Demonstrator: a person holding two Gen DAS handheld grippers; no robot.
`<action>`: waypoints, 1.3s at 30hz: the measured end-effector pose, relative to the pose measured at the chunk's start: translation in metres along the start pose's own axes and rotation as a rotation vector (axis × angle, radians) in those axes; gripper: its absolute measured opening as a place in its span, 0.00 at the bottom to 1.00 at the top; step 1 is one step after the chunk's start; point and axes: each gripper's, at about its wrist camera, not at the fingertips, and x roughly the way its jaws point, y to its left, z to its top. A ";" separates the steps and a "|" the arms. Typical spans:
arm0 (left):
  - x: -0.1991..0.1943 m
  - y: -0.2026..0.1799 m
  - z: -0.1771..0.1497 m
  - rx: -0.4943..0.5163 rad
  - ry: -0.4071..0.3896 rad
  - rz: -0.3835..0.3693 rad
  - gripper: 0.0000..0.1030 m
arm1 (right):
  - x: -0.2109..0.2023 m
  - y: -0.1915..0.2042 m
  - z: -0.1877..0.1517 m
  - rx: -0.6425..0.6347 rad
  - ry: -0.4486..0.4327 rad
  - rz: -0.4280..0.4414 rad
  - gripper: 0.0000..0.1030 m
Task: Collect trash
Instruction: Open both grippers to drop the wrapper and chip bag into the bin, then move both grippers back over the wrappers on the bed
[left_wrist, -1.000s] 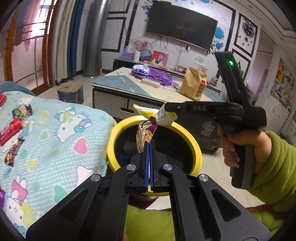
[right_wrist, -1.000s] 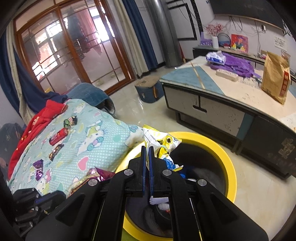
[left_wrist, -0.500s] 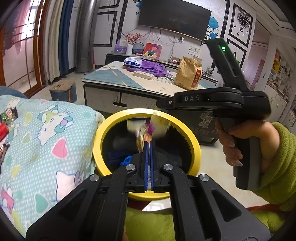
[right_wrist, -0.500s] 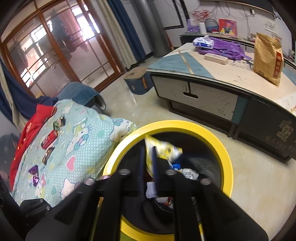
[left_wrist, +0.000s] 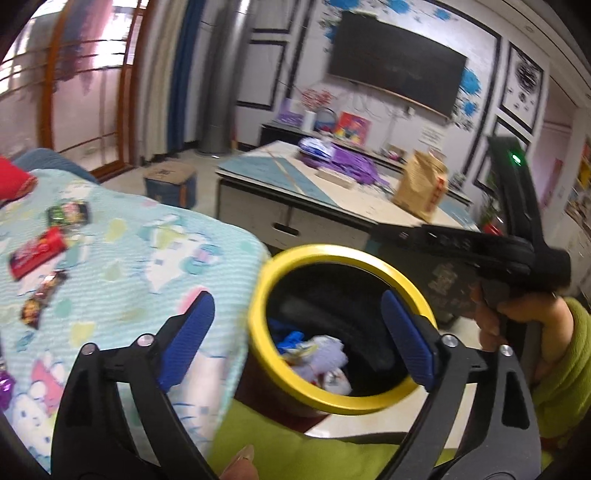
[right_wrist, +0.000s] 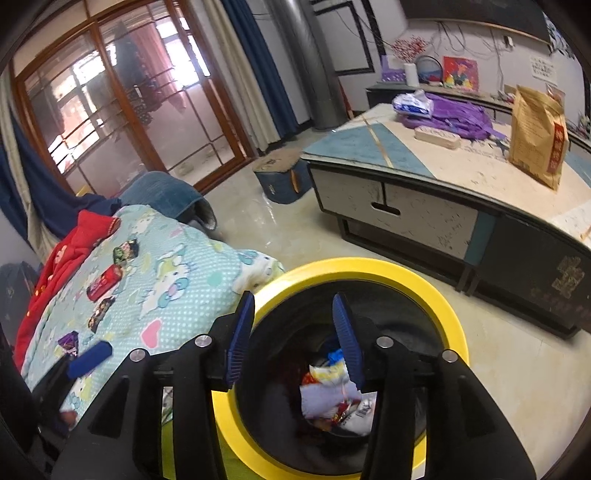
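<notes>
A yellow-rimmed black bin (left_wrist: 295, 384) (right_wrist: 436, 295) stands on the floor beside the blanket, with wrappers and crumpled trash (left_wrist: 321, 358) (right_wrist: 332, 391) inside. My left gripper (left_wrist: 295, 325) is open and empty, straddling the bin's near rim. My right gripper (right_wrist: 293, 332) is open and empty above the bin's mouth; its body also shows in the left wrist view (left_wrist: 480, 247). Several wrappers lie on the blanket: a red one (left_wrist: 37, 251) (right_wrist: 105, 282), a green one (left_wrist: 68, 213) (right_wrist: 125, 251), a dark one (left_wrist: 40, 299) (right_wrist: 99, 319) and a purple one (right_wrist: 68, 341).
The Hello Kitty blanket (left_wrist: 129, 266) (right_wrist: 177, 288) covers the seat at left, with a red garment (right_wrist: 62, 258) at its far edge. A low table (left_wrist: 332, 199) (right_wrist: 443, 192) with a brown paper bag (right_wrist: 537, 140) stands beyond the bin. A small blue stool (right_wrist: 282, 181) sits on the floor.
Both grippers have opened. The purple wrapper and the yellow wrapper they held have dropped into the bin. The left view has swung left toward the blanket.
</notes>
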 end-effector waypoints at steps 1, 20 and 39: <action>-0.004 0.005 0.001 -0.010 -0.009 0.018 0.85 | -0.001 0.005 0.000 -0.009 -0.006 0.007 0.43; -0.075 0.091 0.014 -0.211 -0.156 0.278 0.89 | 0.010 0.098 -0.004 -0.202 0.012 0.134 0.53; -0.124 0.161 0.006 -0.352 -0.189 0.447 0.89 | 0.043 0.205 -0.005 -0.346 0.073 0.288 0.55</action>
